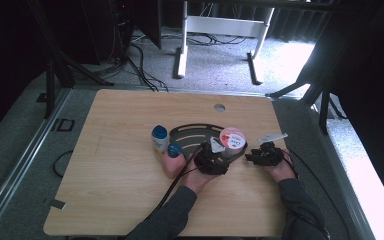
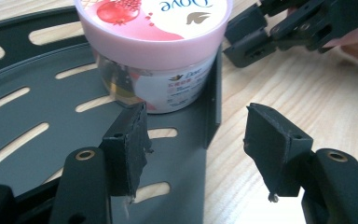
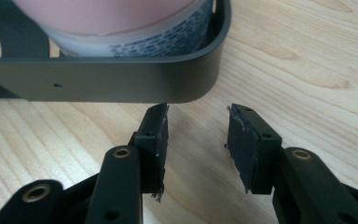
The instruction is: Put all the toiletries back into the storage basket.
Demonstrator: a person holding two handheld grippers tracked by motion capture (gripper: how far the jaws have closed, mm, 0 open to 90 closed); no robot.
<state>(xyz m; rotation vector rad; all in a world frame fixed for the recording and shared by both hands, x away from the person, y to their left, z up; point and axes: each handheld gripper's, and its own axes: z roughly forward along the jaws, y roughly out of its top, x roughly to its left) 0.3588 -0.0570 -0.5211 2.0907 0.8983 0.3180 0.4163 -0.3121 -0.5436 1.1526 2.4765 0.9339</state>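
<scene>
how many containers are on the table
3: a Dove jar in the dark slotted tray, a white blue-capped bottle left of it, and a pink bottle just in front.

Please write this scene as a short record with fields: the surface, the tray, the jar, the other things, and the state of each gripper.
surface: light wooden table
tray: dark grey slotted metal tray, lying flat on the table
jar: round pink-lidded Dove cream jar, standing upright in the tray's corner against its wall
other things: white bottle with blue cap and pink bottle with blue cap, beside the tray's left end
left gripper: open, holding nothing, one jaw above the tray and one above the table
right gripper: open, holding nothing, just outside the tray's wall
</scene>
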